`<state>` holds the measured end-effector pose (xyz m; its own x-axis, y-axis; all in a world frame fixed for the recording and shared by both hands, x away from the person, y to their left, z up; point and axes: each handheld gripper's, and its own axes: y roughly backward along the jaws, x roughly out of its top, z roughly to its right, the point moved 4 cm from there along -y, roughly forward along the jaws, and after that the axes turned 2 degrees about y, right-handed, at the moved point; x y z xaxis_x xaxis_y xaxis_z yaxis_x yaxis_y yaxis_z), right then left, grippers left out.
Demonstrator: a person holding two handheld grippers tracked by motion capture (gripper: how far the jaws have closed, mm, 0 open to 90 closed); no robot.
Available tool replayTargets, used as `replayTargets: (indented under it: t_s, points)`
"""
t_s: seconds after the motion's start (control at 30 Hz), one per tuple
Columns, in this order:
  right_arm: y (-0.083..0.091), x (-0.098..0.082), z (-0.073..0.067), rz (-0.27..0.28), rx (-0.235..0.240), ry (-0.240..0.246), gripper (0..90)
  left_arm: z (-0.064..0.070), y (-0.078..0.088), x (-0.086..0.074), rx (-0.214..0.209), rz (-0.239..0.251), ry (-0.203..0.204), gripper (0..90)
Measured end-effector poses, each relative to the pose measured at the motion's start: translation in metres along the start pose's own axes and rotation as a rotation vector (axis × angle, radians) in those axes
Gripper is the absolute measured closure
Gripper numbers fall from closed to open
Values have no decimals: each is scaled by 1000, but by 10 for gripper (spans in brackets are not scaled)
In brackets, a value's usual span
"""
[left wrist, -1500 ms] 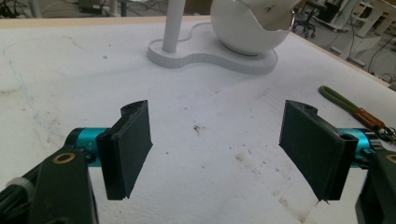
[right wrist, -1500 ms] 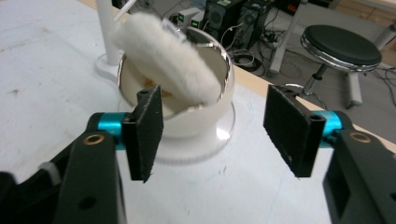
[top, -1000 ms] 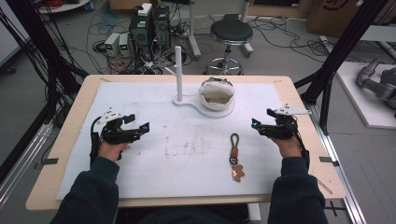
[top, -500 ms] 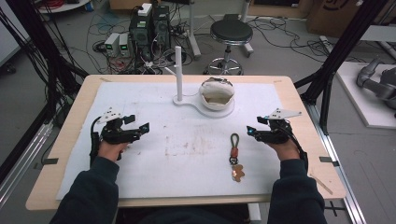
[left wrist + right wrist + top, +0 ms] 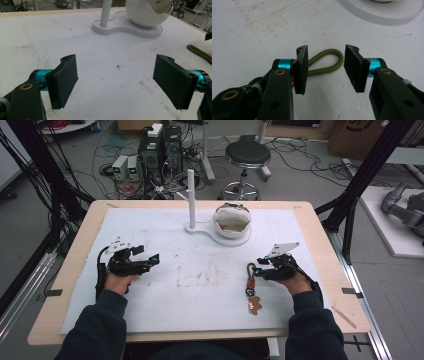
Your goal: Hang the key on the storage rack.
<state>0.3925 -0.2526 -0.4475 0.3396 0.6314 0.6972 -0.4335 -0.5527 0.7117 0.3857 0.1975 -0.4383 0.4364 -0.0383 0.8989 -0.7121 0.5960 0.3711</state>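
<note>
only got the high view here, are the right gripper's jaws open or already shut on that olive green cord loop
Observer: Open. In the right gripper view the right gripper has a clear gap between its jaws. The olive green cord loop lies flat on the white table cover just beyond that gap, not pinched.
Operator: ok and the left one, holding anything
Observer: No. In the left gripper view the left gripper is wide open, with bare cover between its jaws.
Operator: where's it aimed
Observer: Toward the flat white stand base, which carries the upright white post and the rounded white bowl.
</note>
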Motion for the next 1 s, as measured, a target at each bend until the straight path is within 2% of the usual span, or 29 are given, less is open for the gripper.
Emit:
replayTargets:
  t_s: [0.07, 0.13, 0.17, 0.2, 0.3, 0.4, 0.43, 0.47, 0.5, 0.53, 0.57, 0.6, 0.9, 0.97, 1.0]
  points:
    - [-4, 1, -3, -7, 11, 20, 541, 0, -1, -1, -2, -2, 3, 197]
    - [-4, 1, -4, -15, 14, 17, 541, -1, -2, -1, 0, -7, 5, 197]
    - [-4, 1, -3, -13, 9, 11, 541, -2, -2, -1, 1, -8, 7, 197]
    - [-1, 0, 0, -12, 6, -23, 542, -2, -2, -1, 3, -9, 10, 198]
    - [3, -1, 1, -9, 11, -49, 541, -3, -2, -1, 6, -8, 12, 198]
    - [8, -7, -2, -55, 65, -178, 476, -3, -1, -1, 5, -10, 12, 199]
    - [7, -9, -4, -80, 89, -198, 469, -3, -2, -1, 6, -10, 11, 199]
    - [7, -9, -4, -80, 89, -198, 469, -3, -2, -1, 6, -10, 11, 199]
    - [1, -12, -10, -126, 144, -228, 434, -2, -2, -2, 4, -11, 13, 200]
    - [-2, -12, -13, -144, 163, -236, 420, -2, -2, -1, 3, -11, 12, 201]
    - [-2, -12, -13, -144, 163, -236, 420, -2, -2, -1, 3, -11, 12, 201]
    - [-6, -13, -17, -174, 182, -238, 409, -2, -2, -1, 4, -10, 13, 201]
    - [-11, -8, -23, -167, 143, -224, 383, -2, -3, -2, 3, -20, 11, 205]
    - [-12, -8, -24, -164, 140, -232, 382, -2, -3, -2, 3, -21, 9, 205]
    - [-12, -7, -26, -165, 128, -255, 377, -2, -4, -2, 3, -20, 9, 207]
